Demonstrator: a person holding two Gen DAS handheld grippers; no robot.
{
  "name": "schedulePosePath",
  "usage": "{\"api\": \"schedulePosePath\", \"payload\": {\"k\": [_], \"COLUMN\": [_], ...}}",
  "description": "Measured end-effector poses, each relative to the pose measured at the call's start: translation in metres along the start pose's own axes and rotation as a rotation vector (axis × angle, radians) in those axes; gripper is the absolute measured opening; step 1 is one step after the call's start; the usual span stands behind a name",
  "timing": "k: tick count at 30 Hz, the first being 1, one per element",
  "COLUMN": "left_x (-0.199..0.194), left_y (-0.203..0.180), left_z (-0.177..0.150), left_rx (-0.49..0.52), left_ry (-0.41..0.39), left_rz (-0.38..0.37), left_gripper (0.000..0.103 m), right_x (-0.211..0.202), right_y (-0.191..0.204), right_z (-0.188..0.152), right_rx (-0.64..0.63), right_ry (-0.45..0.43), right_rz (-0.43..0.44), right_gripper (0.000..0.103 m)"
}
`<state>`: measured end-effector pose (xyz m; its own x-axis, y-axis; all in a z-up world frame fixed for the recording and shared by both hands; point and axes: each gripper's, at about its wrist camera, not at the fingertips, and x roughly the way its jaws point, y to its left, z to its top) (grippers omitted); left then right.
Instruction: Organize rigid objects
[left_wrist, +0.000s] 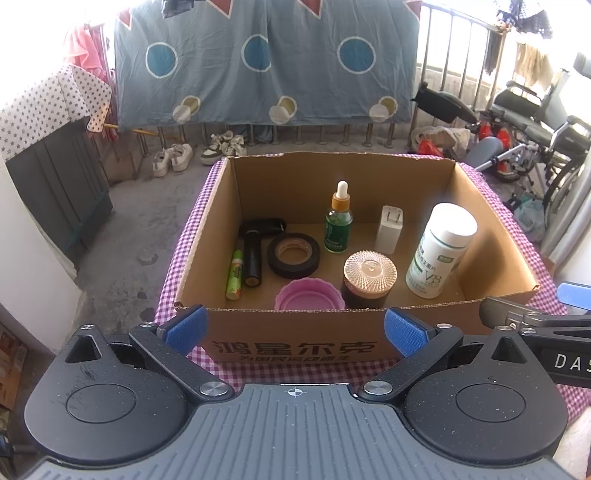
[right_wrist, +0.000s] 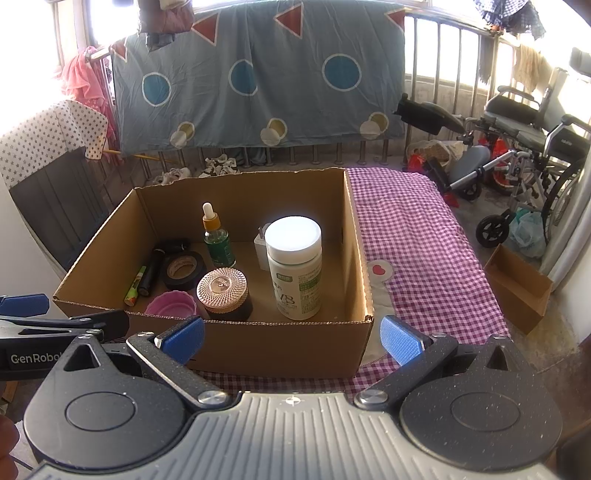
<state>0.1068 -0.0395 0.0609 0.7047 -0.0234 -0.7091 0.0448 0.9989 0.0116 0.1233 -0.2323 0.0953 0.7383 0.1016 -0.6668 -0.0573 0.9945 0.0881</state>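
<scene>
Both jaws wide, empty: left gripper (left_wrist: 293, 328) and right gripper (right_wrist: 291, 334) face cardboard box (left_wrist: 295, 347); upright white bottle (right_wrist: 295, 269) stands far-right inside, nearer the right.

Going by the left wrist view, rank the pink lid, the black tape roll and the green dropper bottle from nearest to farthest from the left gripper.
From the left gripper, held open at the box's near wall:
1. Pink lid, just behind the near wall, slightly right of centre.
2. Black tape roll, mid-floor, centre.
3. Green dropper bottle, standing upright toward the back.
</scene>
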Motion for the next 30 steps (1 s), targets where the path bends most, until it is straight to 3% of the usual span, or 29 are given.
{"api": "schedulePosePath", "payload": {"k": [30], "left_x": [-0.0027], "left_y": [0.0021], "left_z": [-0.0001], "left_rx": [0.002], "left_ry": [-0.004], "left_rz": [0.005], "left_gripper": [0.102], "right_x": [-0.002], "right_y": [0.0046], "right_z": [0.0013], "right_rx": [0.004], "right_ry": [-0.001], "right_rz": [0.002], "right_gripper": [0.103]}}
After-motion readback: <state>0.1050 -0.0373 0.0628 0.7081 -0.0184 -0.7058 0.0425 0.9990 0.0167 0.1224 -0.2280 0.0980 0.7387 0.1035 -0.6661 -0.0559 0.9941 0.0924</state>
